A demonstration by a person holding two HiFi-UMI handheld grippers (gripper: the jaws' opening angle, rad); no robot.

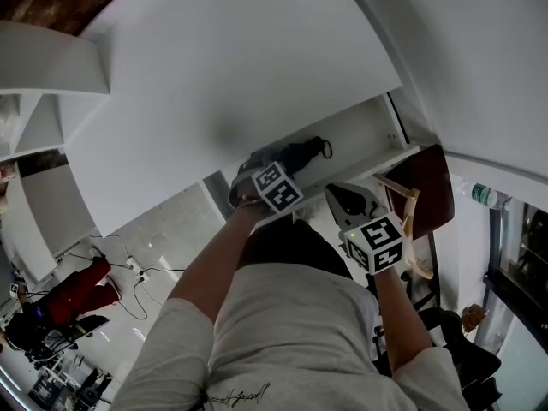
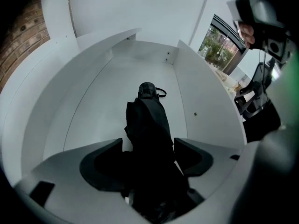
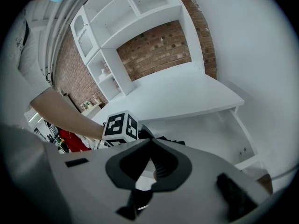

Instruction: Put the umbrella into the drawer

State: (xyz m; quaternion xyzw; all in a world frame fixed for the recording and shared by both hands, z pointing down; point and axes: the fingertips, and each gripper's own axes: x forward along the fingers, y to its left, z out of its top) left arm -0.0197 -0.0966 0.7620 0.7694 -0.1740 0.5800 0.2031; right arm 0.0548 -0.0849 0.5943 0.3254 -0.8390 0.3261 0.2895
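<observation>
1. No word, number or brand can be read in any view.
2. The left marker cube (image 1: pixel 276 187) and the right marker cube (image 1: pixel 380 243) bear only black-and-white square patterns, no letters.
3. A thin dark script line on the shirt hem (image 1: pixel 236 393) is too small to read.
4. The green bottle label (image 1: pixel 485 196) is blurred.
</observation>
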